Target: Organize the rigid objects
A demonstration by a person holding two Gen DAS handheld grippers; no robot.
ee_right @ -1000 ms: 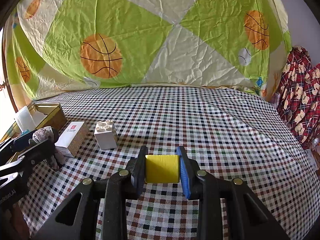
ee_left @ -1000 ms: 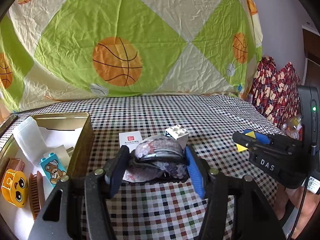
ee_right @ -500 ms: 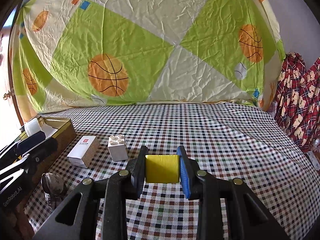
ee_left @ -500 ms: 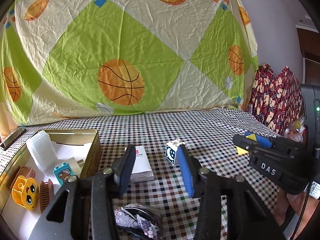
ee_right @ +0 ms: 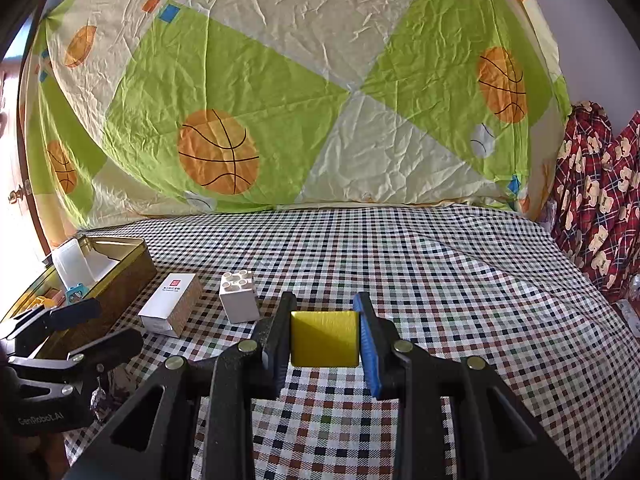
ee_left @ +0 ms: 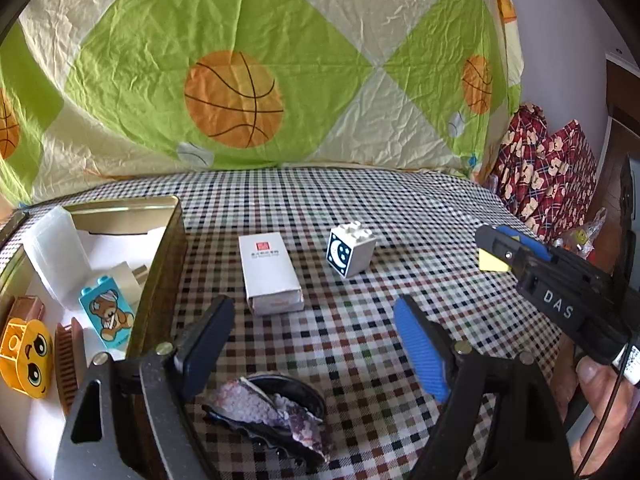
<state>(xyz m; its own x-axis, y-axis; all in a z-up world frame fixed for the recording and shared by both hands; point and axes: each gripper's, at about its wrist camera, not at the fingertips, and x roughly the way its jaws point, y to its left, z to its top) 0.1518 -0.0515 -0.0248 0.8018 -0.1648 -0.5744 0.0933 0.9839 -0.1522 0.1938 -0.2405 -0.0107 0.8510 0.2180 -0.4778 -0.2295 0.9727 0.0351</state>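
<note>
1. My left tongs (ee_left: pixel 316 344) stand wide apart with nothing between them; their jaws have just been opening. The sequined hair clip (ee_left: pixel 268 412) lies on the checked cloth (ee_left: pixel 400 216) just beneath and behind the fingertips, free of them.
2. My right tongs (ee_right: pixel 325 336) are clamped on a yellow block (ee_right: pixel 324 338), one pad flat on each side face, held clear above the cloth.
3. The gold tin (ee_left: pixel 160 256) sits at the left edge with a bear block (ee_left: pixel 106 312), a yellow face block (ee_left: pixel 24 356), a brown comb (ee_left: pixel 70 356) and a clear plastic box (ee_left: pixel 52 248) already inside.
4. Out on the cloth, a small white carton (ee_left: pixel 270 270) lies just right of the tin, and a white moon block (ee_left: pixel 350 250) stands near it on the far side.
5. I judge the yellow block light, stiff and smooth-sided; the flat opposite faces are the right hold, and a squarely centred squeeze should stop it pivoting.
6. The clip looks awkward: curved, lumpy, probably sprung. I would take it across its narrow middle.
7. The carton is likely thin card, so I would grip the long sides gently to avoid crushing.
8. The moon block wants its plain side faces, not the studs.
</note>
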